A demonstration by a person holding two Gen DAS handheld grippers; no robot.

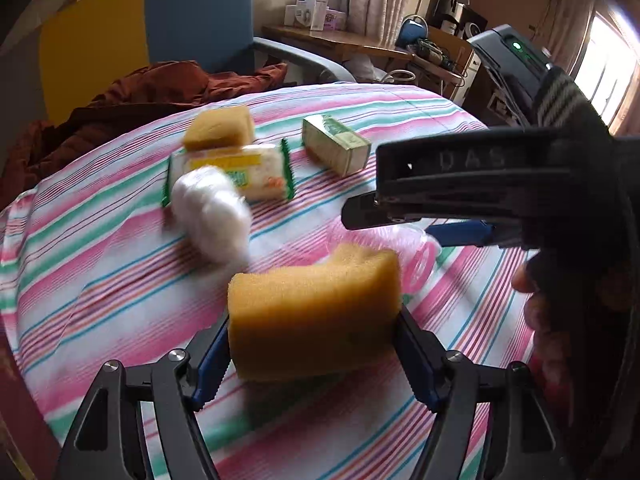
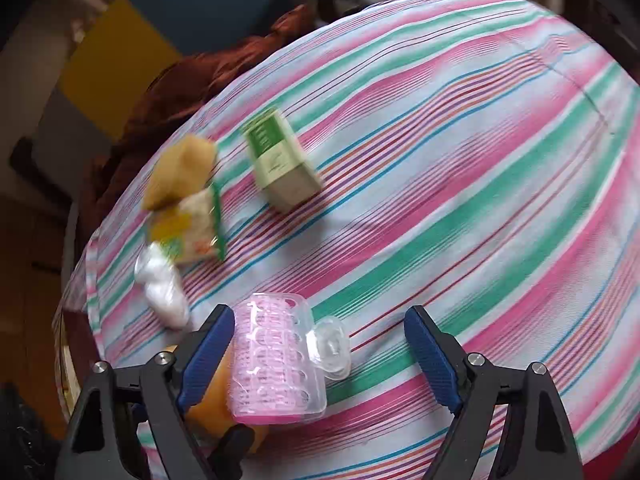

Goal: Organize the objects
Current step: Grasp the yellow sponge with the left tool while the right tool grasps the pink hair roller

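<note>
— Where are your grippers?

— My left gripper [image 1: 314, 344] is clamped on a yellow sponge [image 1: 316, 312]. My right gripper [image 2: 320, 354] stands apart, empty; the pink roller case [image 2: 276, 360] lies just beside its left finger, long axis running near to far.

— Around them?

— Striped tablecloth [image 2: 460, 140]; further left, a green box [image 2: 280, 168], snack packet [image 1: 240, 176], second sponge [image 1: 218, 128].

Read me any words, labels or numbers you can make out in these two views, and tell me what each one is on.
"DAS": raised letters on the black body of the right gripper, seen from the left wrist.
Green box: print too blurred to read.
Yellow-and-green wrapped packet: print too blurred to read.
White boxes on the far desk: print too small to read.
Nothing else carries text.
</note>
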